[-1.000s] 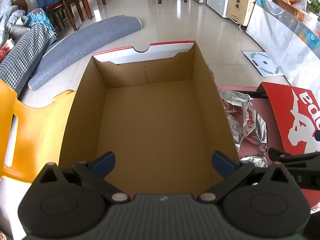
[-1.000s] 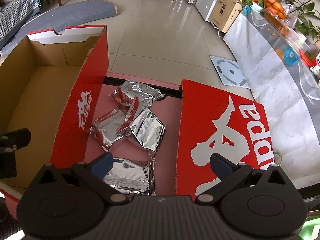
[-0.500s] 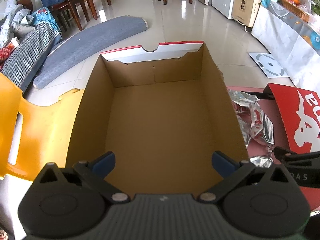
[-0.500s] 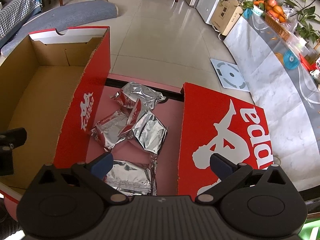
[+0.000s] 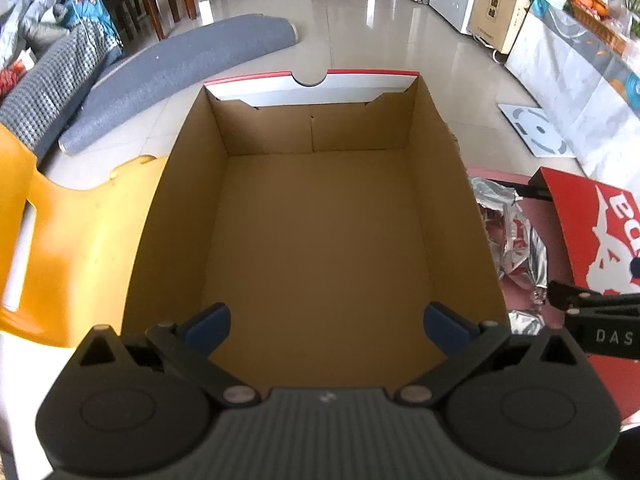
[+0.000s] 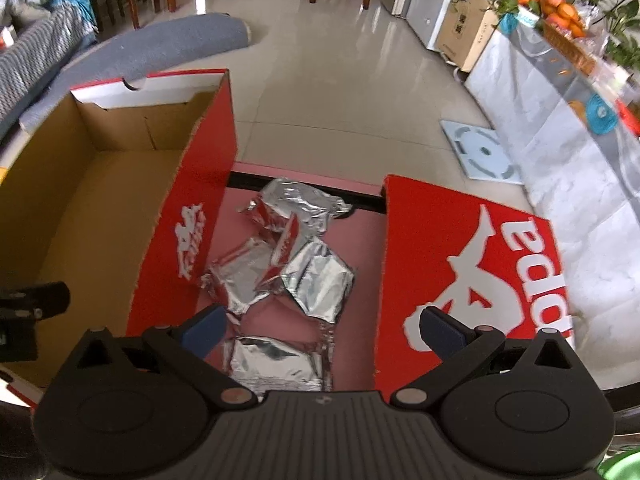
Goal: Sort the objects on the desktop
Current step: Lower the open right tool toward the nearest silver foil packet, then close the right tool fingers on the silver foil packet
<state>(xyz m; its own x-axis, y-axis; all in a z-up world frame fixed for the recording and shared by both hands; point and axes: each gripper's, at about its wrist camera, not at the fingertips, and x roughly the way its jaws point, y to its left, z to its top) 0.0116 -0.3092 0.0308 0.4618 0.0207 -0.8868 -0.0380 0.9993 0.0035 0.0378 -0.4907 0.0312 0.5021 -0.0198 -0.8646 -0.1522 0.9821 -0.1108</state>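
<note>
Hovering released, the left claw (image 5: 326, 326) and right claw (image 6: 320, 326) flank a Kappa-logo shoebox (image 6: 188, 236).

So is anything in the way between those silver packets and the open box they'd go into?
Only the box's own red side wall. The foil packets lie on the pink surface right beside it, so each must be lifted over that wall. The box holds nothing, and the open right gripper hangs above the packets unobstructed.
</note>
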